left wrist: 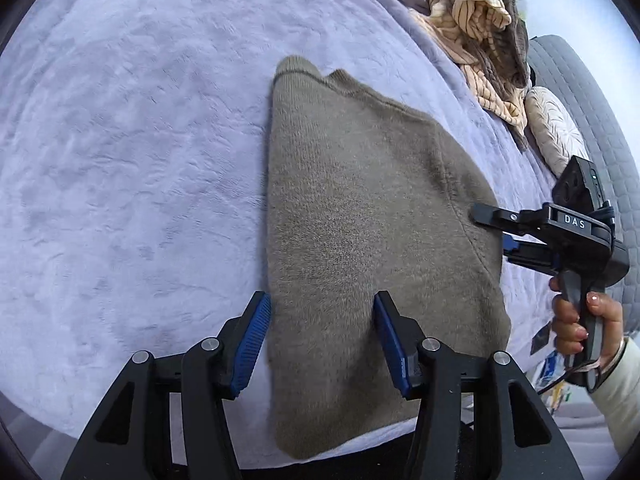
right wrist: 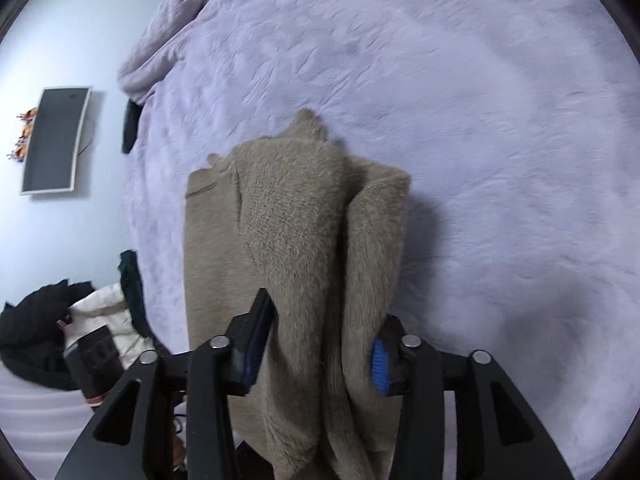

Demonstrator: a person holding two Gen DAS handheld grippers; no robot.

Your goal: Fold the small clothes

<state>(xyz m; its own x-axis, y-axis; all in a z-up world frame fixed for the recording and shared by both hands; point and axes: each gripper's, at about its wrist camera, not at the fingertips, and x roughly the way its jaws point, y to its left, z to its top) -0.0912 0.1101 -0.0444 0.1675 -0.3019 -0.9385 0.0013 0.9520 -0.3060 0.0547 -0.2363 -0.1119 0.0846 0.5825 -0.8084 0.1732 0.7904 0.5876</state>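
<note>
L gripper [left wrist: 320,344] jaws apart over taupe sweater [left wrist: 360,240] on lilac blanket [left wrist: 120,160]. R gripper [right wrist: 320,344] clamped on sweater fold. Striped clothes pile [left wrist: 480,32] and round cushion [left wrist: 556,132] lie well apart.

Knitted taupe sweater [left wrist: 360,220] being laid on the lavender quilted bedspread [left wrist: 140,140]

A crumpled striped cream garment [left wrist: 476,20] is being kept behind it, a round pleated cushion [left wrist: 556,128] to its right.

My left gripper [left wrist: 320,328] sits open low in frame, its blue pads [left wrist: 252,344] straddling the near left edge of the taupe knit sweater [left wrist: 360,220] on the lavender blanket [left wrist: 120,160], while my right gripper [left wrist: 494,228] meets the sweater's right edge, striped clothes pile [left wrist: 480,28] upper right.
</note>
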